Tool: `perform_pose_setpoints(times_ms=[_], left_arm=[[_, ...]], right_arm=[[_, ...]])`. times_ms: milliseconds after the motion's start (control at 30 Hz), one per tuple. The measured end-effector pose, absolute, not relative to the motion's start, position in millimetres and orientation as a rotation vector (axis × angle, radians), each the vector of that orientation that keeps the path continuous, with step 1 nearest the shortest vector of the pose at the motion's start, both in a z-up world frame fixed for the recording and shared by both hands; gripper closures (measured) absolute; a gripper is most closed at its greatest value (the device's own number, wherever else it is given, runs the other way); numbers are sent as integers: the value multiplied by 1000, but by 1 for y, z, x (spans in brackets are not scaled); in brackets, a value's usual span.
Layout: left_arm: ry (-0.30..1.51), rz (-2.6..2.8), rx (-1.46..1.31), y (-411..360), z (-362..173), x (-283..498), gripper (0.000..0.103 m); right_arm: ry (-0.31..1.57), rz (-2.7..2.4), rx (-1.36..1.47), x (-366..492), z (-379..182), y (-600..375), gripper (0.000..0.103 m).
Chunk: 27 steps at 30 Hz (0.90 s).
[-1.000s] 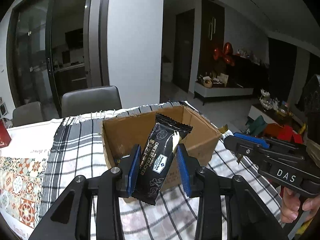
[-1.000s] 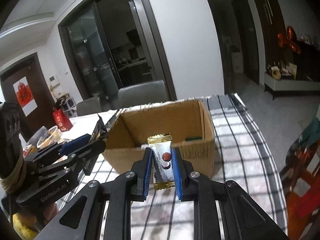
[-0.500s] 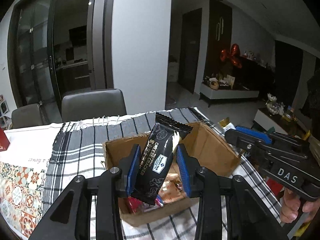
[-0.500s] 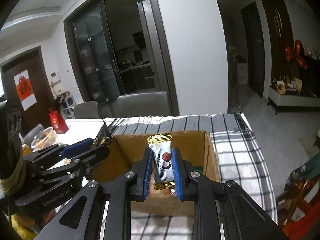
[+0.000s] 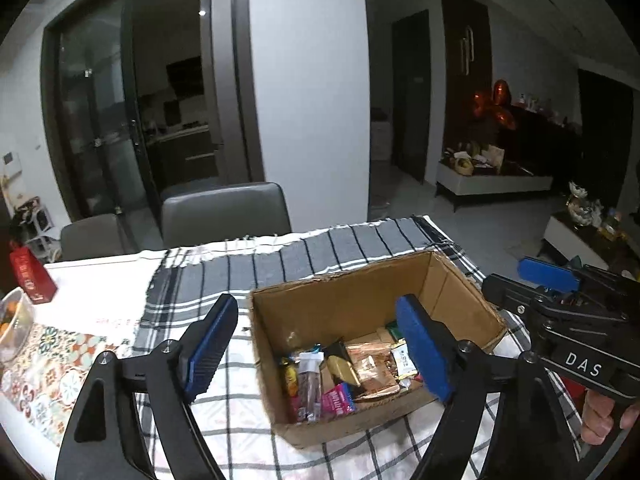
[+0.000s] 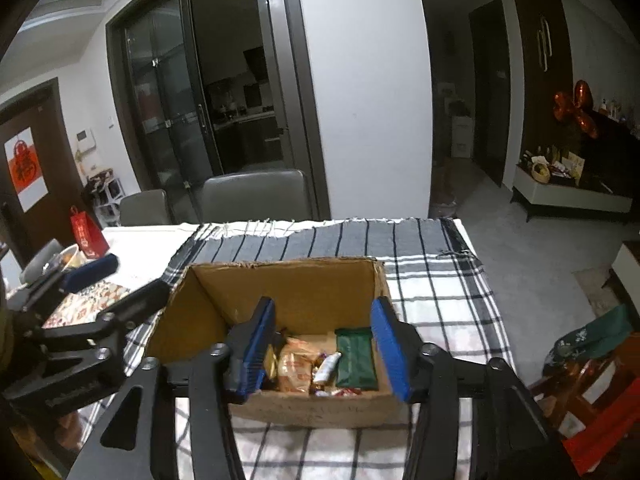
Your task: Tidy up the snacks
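An open cardboard box [image 5: 340, 282] [image 6: 280, 267] stands on the checked cloth, with several wrapped snacks [image 5: 348, 376] on its floor. Among them are a green packet [image 6: 356, 356] and a small white bar [image 6: 326, 366]. My left gripper [image 5: 318, 346] hovers over the box's near left side. Its jaws are opening, with nothing between the blue pads. My right gripper [image 6: 324, 348] hangs over the near wall, jaws also opening and empty. Each gripper shows in the other's view: the right gripper [image 5: 520, 284] by the box's right corner, the left gripper [image 6: 116, 284] by its left corner.
The checked cloth [image 6: 436, 280] ends at the table's right edge, with floor beyond. A patterned mat [image 5: 52, 356], a bowl [image 5: 12, 320] and a red gift bag [image 5: 30, 276] lie to the left. Two grey chairs [image 5: 224, 212] stand behind the table.
Both grippers opened. The black cracker packet left the left jaws and the white bar left the right jaws. Both views moved forward over the box, so its floor now shows.
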State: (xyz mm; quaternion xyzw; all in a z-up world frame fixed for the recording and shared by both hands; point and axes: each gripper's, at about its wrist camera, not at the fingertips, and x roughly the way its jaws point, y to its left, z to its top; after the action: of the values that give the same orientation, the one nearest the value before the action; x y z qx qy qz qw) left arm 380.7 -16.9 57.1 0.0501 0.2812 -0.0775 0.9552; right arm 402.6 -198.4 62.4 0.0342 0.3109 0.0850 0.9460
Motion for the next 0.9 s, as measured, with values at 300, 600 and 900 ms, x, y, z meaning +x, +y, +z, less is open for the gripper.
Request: perform_pose_setpoints(times_ms=[300, 600, 900], left_arm=[[521, -89, 129, -12, 90, 329, 8], [473, -64, 117, 1, 101, 264, 0], [451, -43, 166, -5, 96, 201, 0]], right_arm=[[605, 166, 50, 358, 93, -196, 38], [567, 165, 48, 294, 109, -193, 25], [564, 133, 57, 237, 108, -201, 20]])
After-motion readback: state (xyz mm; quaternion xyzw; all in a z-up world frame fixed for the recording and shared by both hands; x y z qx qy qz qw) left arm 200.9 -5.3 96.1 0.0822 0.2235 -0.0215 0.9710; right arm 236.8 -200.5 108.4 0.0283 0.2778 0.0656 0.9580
